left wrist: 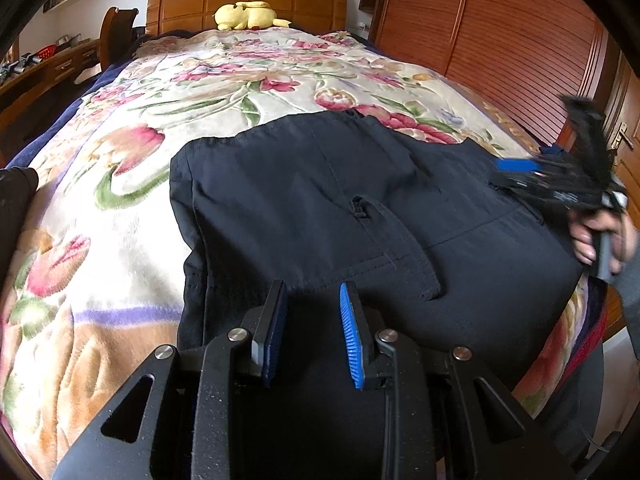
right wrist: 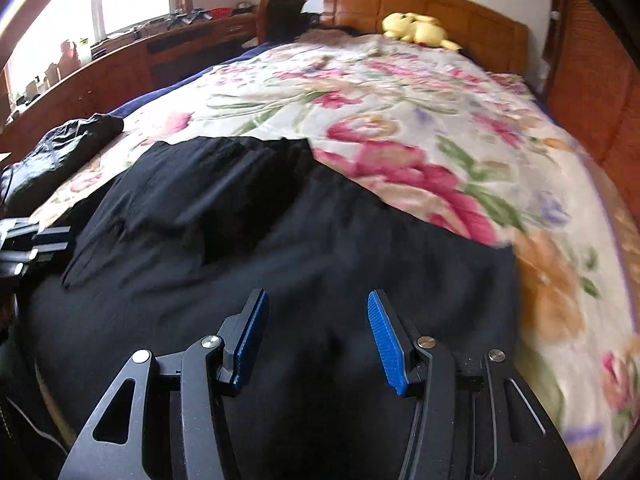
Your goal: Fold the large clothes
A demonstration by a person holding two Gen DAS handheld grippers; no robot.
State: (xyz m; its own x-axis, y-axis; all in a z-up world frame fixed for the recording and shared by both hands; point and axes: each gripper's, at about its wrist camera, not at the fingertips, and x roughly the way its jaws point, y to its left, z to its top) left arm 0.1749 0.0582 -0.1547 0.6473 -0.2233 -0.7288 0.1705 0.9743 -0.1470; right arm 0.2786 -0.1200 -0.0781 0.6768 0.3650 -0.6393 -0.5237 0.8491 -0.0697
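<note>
- Right gripper [left wrist: 520, 166]: motion-blurred in the left wrist view; finger stance unreadable there.
- Dark trousers [right wrist: 280, 272]: smeared in the right wrist view; near edge hidden behind gripper bodies.
- Left gripper [right wrist: 44, 240]: cut by the left edge.
- Desk clutter [left wrist: 24, 60], far left: too small to identify.

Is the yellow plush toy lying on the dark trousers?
No, the yellow plush toy sits far off by the headboard, well apart from the dark trousers.

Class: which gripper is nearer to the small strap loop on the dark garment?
Left. The left gripper hovers just below the strap loop; the right gripper sits farther off, by the garment's right edge.
</note>
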